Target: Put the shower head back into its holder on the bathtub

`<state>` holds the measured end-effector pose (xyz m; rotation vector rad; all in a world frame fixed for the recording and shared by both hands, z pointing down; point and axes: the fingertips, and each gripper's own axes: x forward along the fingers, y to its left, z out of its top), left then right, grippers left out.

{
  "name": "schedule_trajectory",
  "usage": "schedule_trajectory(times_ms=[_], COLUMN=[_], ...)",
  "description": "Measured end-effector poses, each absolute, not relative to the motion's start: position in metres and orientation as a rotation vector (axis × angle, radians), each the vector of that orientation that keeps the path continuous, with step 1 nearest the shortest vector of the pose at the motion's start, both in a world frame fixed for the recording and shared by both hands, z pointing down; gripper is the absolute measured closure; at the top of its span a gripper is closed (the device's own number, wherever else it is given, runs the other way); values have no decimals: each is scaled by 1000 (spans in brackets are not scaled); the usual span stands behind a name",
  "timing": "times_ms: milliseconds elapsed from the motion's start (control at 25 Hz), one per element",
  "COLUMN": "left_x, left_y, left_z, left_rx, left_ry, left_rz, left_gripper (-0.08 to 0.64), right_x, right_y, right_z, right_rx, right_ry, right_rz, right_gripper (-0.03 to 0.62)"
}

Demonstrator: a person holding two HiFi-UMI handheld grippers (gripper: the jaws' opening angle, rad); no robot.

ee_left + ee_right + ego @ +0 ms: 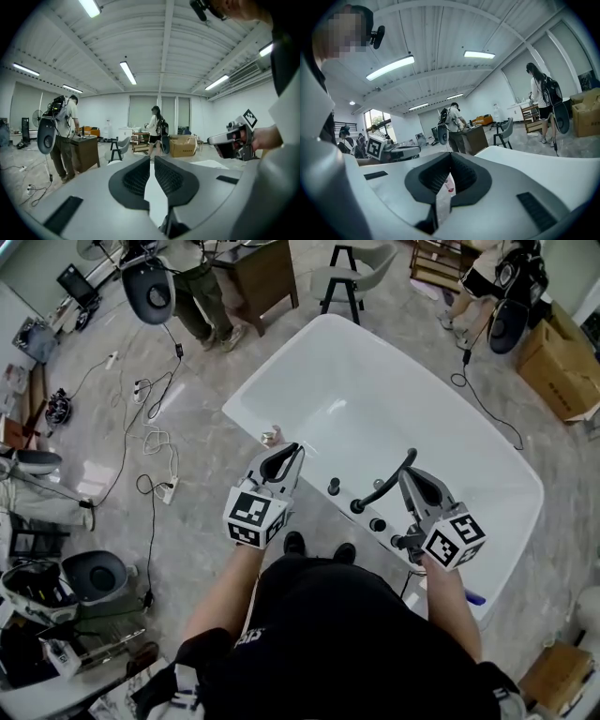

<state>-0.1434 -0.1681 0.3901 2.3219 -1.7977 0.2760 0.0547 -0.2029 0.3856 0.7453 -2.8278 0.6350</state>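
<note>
Shower head (386,486): on bathtub (375,399) near-side rim, apparently in holder (357,506); task prob. done. L gripper (296,450), R gripper (407,474): over that rim, jaws closed, empty.

Both arms reach forward side by side; left gripper (284,457) and right gripper (413,476) point slightly downward, fingers drawn together, empty (the left's barely apart).

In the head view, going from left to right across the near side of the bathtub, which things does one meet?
left gripper → small black knob → black shower head → right gripper
</note>
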Motion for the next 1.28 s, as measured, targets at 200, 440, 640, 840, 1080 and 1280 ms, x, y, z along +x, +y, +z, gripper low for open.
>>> schedule_trajectory(times_ms=[200, 440, 640, 840, 1080, 1280], left_x=[-159, -171, -168, -162, -166, -173], left_y=[-165, -168, -162, -157, -155, -163], left_z=[360, 345, 328, 314, 308, 312], left_rx=[2387, 2420, 2447, 2491, 2483, 2483], left_ry=[-1738, -1800, -1795, -1762, -1772, -1759], left_rz=[185, 225, 191, 79, 27, 18], left_gripper=[517, 541, 543, 541, 523, 462], right_x=[41, 27, 18, 17, 14, 8], right_y=[-207, -204, -191, -182, -169, -173], right_z=[364, 341, 328, 318, 315, 321], right_rx=[748, 773, 791, 824, 800, 816], right_ry=[-2877, -2933, -2923, -2911, -2929, -2930], right_rz=[577, 485, 344, 288, 247, 292], right_gripper=[578, 578, 580, 580, 581, 580])
